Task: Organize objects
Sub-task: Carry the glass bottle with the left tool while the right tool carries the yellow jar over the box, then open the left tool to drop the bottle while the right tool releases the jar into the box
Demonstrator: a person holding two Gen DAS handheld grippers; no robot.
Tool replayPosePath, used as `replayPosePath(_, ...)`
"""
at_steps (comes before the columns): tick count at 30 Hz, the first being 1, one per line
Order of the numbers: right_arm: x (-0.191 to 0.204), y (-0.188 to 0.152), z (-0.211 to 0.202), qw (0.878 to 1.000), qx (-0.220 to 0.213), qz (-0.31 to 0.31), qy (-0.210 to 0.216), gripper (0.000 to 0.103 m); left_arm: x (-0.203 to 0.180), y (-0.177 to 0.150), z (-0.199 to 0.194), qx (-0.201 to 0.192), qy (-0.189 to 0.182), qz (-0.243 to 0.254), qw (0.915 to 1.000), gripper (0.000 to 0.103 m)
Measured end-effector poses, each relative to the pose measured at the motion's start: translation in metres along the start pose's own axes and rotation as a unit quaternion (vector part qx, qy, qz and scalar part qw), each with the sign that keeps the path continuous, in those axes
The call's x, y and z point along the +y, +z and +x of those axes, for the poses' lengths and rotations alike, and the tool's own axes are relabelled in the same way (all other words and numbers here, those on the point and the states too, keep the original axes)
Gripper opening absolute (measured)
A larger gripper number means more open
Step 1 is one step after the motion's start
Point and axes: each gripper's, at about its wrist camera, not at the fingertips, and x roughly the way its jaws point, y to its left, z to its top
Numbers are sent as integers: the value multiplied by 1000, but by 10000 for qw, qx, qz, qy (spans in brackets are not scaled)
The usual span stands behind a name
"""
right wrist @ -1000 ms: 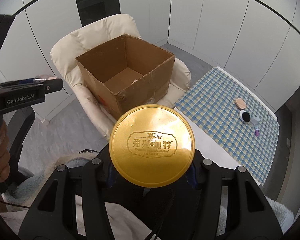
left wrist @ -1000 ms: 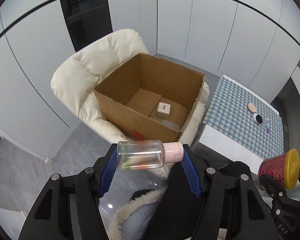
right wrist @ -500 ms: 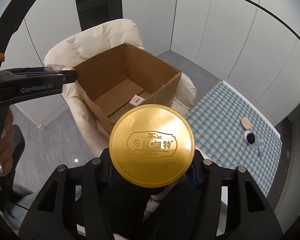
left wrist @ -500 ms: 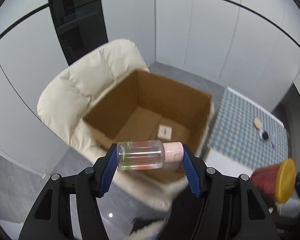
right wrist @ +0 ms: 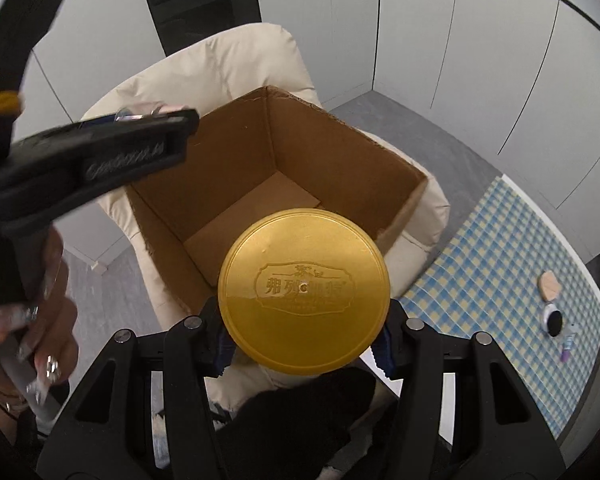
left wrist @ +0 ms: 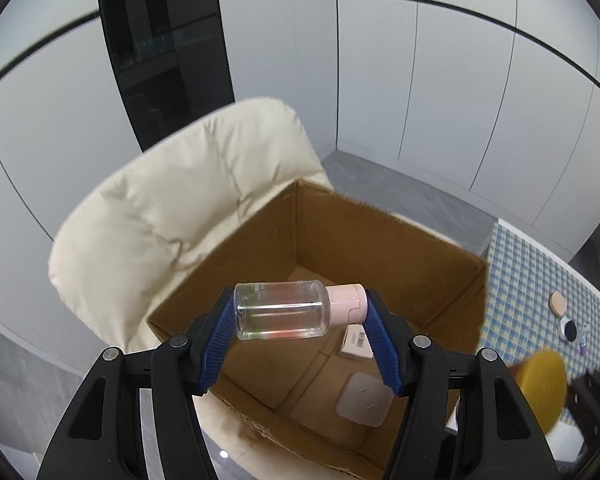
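Clear bottle [left wrist: 281,310] with its pink cap lies crosswise, pinched end to end in the left gripper [left wrist: 300,344] fingers above the near rim of the cardboard box [left wrist: 380,248] on the cream armchair [left wrist: 188,208], probably to drop flat. Right gripper [right wrist: 304,344] fingers clamp a gold-lidded can [right wrist: 303,291] low before the box. Only the left view shows the labelled packet [left wrist: 358,342] and white lid [left wrist: 362,400] inside.
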Motion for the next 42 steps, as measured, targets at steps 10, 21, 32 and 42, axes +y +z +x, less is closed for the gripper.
replayPosePath(10,6,35,81,9990,364,40,-243,56,26,-4,44,710,441,-189,9963,63)
replayPosePath(21,18,33,94,9985,395,51,-371,56,13,-6,46,764,172,-39,9969,63)
replayPosePath(32,16,36,88,9984,256,201,-455,86,-1,-3,36,651,-13,148,9978,98)
replayPosePath(42,16,37,75,9981,222,206,-532,87,0,-3,35,620,-28,188,9979,98)
